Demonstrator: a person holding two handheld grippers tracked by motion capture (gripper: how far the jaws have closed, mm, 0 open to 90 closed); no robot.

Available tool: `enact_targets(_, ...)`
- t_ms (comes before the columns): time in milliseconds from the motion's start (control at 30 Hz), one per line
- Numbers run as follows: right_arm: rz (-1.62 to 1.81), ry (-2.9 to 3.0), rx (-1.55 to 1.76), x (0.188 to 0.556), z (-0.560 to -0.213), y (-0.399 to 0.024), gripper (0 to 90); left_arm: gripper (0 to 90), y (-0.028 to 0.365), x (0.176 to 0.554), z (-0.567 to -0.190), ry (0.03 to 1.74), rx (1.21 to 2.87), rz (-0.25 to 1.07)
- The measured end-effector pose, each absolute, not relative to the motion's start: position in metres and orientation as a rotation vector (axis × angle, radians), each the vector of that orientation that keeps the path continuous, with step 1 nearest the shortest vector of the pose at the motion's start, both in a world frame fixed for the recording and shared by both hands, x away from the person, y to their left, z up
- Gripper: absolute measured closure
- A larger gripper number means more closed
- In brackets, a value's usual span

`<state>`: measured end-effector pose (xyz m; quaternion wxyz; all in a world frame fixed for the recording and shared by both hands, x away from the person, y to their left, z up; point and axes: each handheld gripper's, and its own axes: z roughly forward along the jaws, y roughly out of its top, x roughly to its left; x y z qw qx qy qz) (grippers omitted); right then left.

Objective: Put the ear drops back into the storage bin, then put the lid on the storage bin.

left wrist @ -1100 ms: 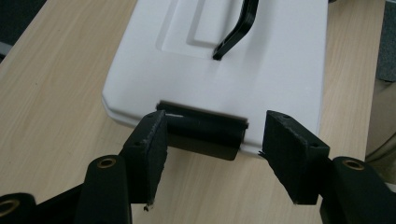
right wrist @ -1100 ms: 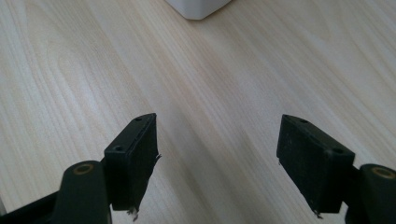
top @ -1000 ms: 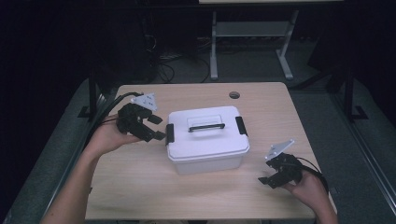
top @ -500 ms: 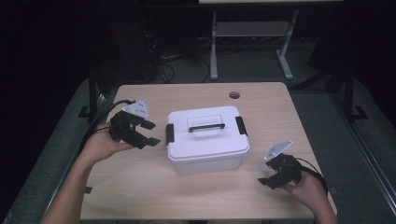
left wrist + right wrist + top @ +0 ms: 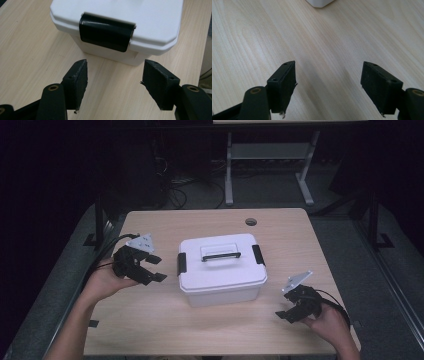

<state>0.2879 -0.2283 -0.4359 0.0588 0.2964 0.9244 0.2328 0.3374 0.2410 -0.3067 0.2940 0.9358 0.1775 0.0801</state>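
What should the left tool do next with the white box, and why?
Probably ease the left tool forward onto the black latch on the white box. Its jaws stand open with nothing between them, aimed straight at that latch, which looks clipped down over the lid's edge.

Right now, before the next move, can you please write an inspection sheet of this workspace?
Surface: wooden table, with a round cable hole near the far edge.
Job's things: white storage box, lid on; black latch down, black handle flat.
Clutter: nothing seen.
Grippers: left gripper open, aimed at the latch, not touching; right gripper open over bare wood.
Cables: black cable trails from the left gripper.
Surroundings: dark room, metal stand behind the table.
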Motion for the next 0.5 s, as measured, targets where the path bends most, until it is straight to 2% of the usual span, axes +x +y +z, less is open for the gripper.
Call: enact_targets(500, 0.707, 2.792, 0.905, 0.289, -0.436, -0.231, 27.7, 35.3, 0.249, 0.333, -0.32, 0.505, 2.467, 0.203)
